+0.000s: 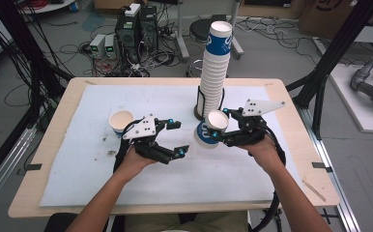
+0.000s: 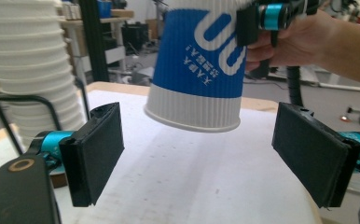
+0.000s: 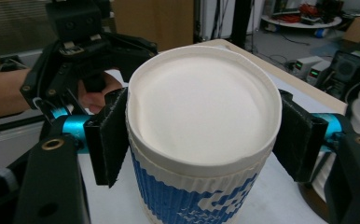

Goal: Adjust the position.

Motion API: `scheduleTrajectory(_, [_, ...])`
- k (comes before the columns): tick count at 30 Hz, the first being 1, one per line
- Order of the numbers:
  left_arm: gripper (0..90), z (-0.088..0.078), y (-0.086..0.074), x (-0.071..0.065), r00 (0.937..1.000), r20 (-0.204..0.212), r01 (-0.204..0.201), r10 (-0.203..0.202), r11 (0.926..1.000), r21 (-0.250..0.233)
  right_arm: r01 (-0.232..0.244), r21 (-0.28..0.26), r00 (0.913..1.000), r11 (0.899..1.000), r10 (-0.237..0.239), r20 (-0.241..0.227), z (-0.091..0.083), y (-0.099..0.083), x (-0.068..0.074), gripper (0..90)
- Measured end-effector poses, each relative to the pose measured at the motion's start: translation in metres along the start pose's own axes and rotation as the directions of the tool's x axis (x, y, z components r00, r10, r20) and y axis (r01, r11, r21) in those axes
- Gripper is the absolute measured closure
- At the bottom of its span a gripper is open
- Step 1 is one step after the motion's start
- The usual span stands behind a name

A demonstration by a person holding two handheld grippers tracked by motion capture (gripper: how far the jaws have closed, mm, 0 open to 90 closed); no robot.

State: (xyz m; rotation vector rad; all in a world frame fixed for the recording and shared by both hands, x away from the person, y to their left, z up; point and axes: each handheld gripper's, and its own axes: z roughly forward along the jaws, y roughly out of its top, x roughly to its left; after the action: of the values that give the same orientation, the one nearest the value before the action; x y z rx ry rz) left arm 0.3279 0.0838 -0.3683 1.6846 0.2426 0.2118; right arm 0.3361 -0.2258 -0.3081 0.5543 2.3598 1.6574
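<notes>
High view: one cup [image 1: 119, 121] is already set upright on the table, and a second cup [image 1: 210, 129] is held aloft beside the stack [image 1: 213, 72], clamped by the right gripper [image 1: 222, 126]. Left gripper [image 1: 175, 137] is kept wide open and empty, so more placing is probably left.

The cup's [image 2: 199, 65] rim is cut off; its printed lettering seems illegible.

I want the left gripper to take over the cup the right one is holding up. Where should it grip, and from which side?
Grip the ribbed white band at the bottom of the held cup, below the right gripper, which clamps it near the rim. Come from the person's left, where the left gripper already faces it with its jaws spread wider than the narrow base. That end hangs free above the table, so both jaws probably fit around it.
</notes>
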Motion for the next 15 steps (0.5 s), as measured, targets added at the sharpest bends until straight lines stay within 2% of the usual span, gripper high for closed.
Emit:
scheduleTrajectory(7, [16.4, 0.0, -0.004, -0.001, 1.0, -0.002, 0.001, -0.001, 0.9999, 0.013, 0.007, -0.006, 0.9992, 1.0, -0.008, -0.039, 0.007, -0.002, 0.008, 28.7])
scheduleTrajectory(12, [16.3, 0.003, -0.004, -0.004, 0.9981, 0.052, -0.034, 0.034, 0.9994, 0.01, -0.005, -0.008, 0.9964, 1.0, 0.004, -0.085, 0.012, -0.003, 0.013, 28.8])
scheduleTrajectory(15, [16.1, 0.005, -0.006, -0.005, 0.9974, 0.063, -0.035, 0.034, 0.9993, 0.01, -0.004, -0.008, 0.9944, 1.0, 0.003, -0.106, 0.017, -0.002, 0.015, 28.7])
